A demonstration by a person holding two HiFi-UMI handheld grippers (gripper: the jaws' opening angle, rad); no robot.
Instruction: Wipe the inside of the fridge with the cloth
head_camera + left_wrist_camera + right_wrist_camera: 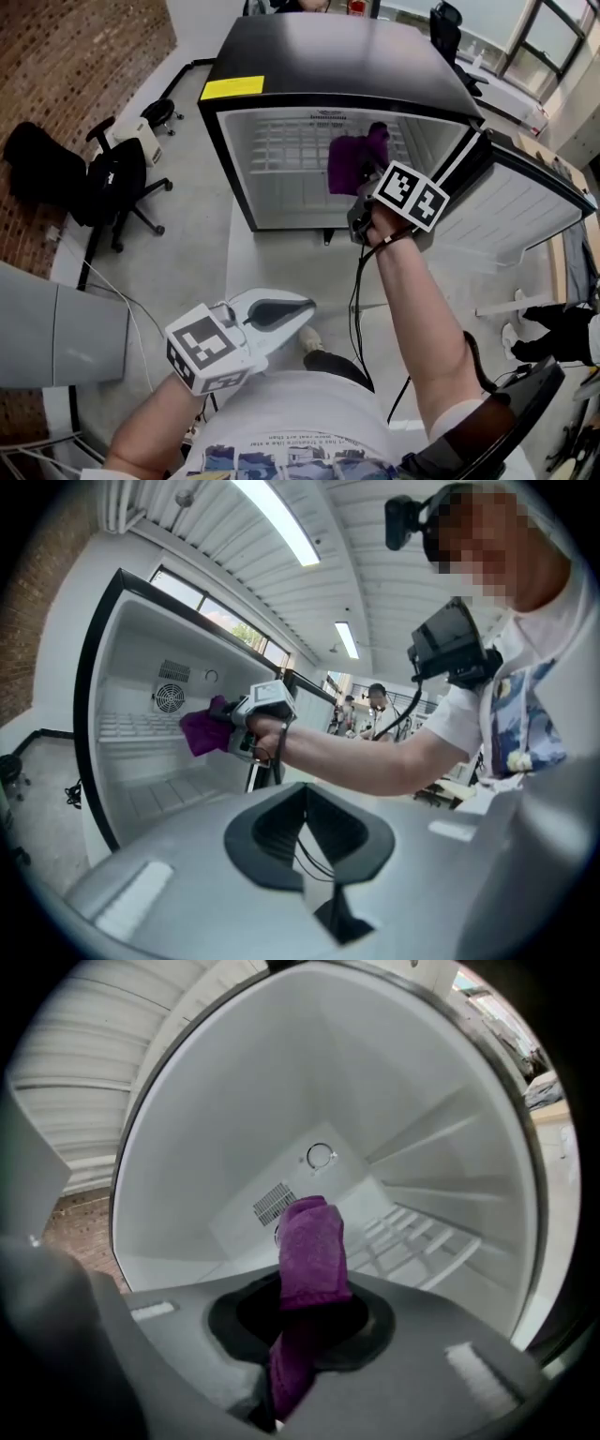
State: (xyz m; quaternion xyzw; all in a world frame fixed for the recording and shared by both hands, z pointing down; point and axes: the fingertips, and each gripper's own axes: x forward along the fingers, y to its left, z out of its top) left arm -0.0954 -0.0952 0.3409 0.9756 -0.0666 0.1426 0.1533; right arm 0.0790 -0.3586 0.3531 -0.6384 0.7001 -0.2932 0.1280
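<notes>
One fridge (328,56) fills my feed, black on top and white inside, standing straight ahead of the right hand-held gripper (364,180) with its cavity facing me. Its door (525,202) hangs wide open, off to that gripper's right. A wire shelf (422,1232) runs across the cavity, ahead and to the right of the jaws. A small vent grille (274,1202) sits on the back wall just beyond them.

Now the purple cloth (311,1241): it is pinched low down in the right hand-held gripper's jaws, which are clenched on it. Its free end stands up ahead of the tips, pointing at the back wall. From the head view the cloth (354,157) is past the door frame and inside the cavity. I cannot tell whether it is pressing on a wall yet or hanging just short of one.

My left hand-held gripper (281,314) is held low and well back from the fridge, close to the body. Its jaws are drawn together at the tips with nothing between them (305,841).

My read on progress: access is sorted and the cloth is in hand and at the work. The walls show no streaks or damp patches, so I cannot credit any area as wiped. I would count the back wall, side walls, floor and shelf as left to do.
</notes>
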